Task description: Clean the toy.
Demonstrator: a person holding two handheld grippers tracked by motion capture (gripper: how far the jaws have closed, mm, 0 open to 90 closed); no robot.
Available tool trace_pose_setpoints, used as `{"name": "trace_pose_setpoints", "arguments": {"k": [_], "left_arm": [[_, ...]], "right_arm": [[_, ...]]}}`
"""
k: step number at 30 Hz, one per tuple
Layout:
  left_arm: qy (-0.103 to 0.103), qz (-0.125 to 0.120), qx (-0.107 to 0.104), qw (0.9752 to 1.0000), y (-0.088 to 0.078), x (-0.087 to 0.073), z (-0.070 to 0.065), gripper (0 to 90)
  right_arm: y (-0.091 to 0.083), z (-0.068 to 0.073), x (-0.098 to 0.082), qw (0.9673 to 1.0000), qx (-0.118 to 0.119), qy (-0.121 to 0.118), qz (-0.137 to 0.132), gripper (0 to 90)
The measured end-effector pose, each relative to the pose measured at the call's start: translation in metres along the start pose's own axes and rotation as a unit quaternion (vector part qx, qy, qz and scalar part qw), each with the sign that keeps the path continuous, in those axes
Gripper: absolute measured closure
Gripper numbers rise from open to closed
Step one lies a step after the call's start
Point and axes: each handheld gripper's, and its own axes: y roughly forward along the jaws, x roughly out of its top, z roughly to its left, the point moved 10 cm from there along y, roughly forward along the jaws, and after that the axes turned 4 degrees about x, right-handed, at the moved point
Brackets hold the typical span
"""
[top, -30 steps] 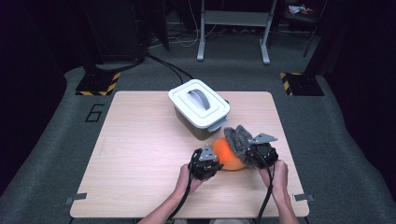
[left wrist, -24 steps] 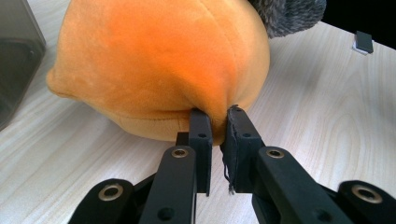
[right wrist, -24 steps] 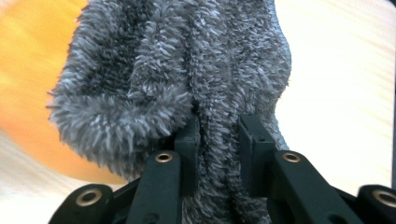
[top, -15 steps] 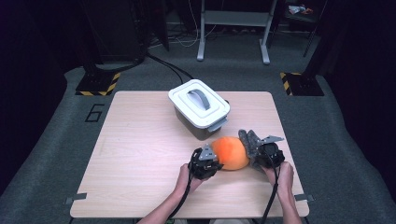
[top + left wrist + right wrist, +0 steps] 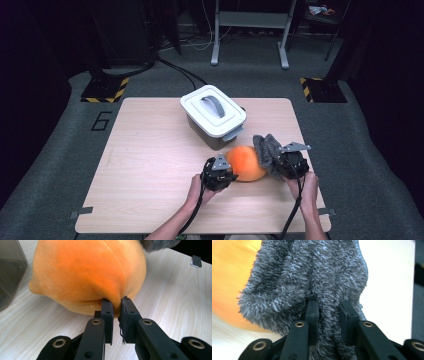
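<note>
Both forearms reached forward; the left gripper (image 5: 218,173) and right gripper (image 5: 289,161) stood clamped, jaws nearly together.

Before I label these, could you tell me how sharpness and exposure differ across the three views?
High view: table evenly lit, surroundings dark. Left gripper view: sharp on the orange plush. Right gripper view: grey cloth crisp, orange behind blurred, tabletop overexposed white.

Dark room, grey carpet (image 5: 60,150)

The high view looks down over the table (image 5: 150,165); both gripper views sit close, sharing the orange plush (image 5: 82,275).
</note>
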Motion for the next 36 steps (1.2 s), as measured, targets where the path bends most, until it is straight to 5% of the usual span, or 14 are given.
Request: {"name": "trace_pose_setpoints", "arguments": {"k": [5, 14, 18, 36], "left_arm": [[0.005, 0.001, -0.002, 1.0, 0.001, 0.001, -0.001, 81.9], [0.004, 0.008, 0.0, 1.0, 0.001, -0.001, 0.001, 81.9], [-0.001, 0.005, -0.005, 1.0, 0.002, -0.002, 0.0, 81.9], [0.002, 0.007, -0.005, 1.0, 0.002, -0.004, 0.002, 81.8]], "right_arm": [[-0.013, 0.034, 0.023, 0.9983, 0.037, -0.04, -0.021, 71.8], [0.003, 0.063, 0.029, 0.9954, 0.034, -0.09, -0.001, 71.8], [0.004, 0.061, 0.029, 0.9945, 0.03, -0.1, 0.003, 71.8], [0.014, 0.016, 0.002, 0.9994, 0.026, -0.016, 0.016, 71.7]]}}
